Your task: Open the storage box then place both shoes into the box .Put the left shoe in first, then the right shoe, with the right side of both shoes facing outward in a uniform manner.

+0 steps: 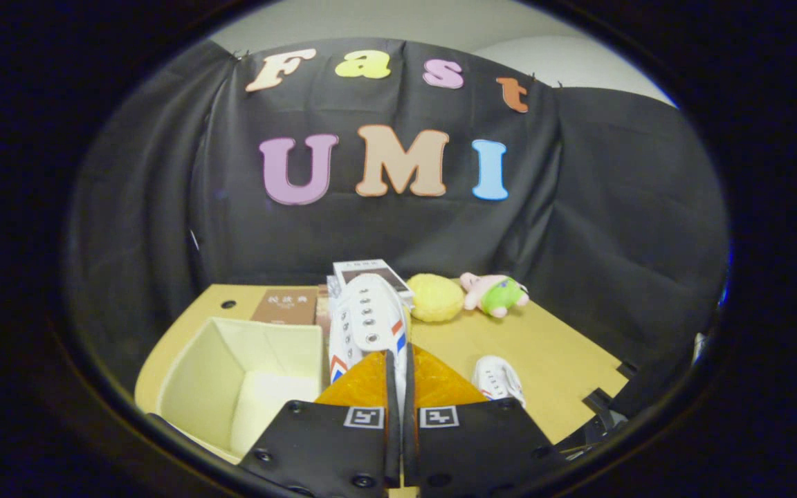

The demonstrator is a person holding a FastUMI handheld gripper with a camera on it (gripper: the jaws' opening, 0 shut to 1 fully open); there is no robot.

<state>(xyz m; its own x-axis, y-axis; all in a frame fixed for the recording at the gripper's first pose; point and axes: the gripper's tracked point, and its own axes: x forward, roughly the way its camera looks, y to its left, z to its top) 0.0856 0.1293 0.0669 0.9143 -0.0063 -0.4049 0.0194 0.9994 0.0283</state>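
Observation:
My gripper (398, 377) is shut on a white sneaker (364, 325) with red and blue side stripes. The shoe hangs lifted above the table with its toe pointing away from me, pinched by its upper between both fingers. To the left of the fingers, just below the held shoe, stands the cream storage box (232, 373), open at the top with nothing in it. The second white sneaker (499, 379) lies on the wooden table (557, 360) just right of the fingers.
Beyond the held shoe lie a yellow plush ball (435, 297), a pink and green plush toy (495, 293), a white carton (371, 271) and a brown book (286, 307). The table's right edge has notched black fittings (606, 398).

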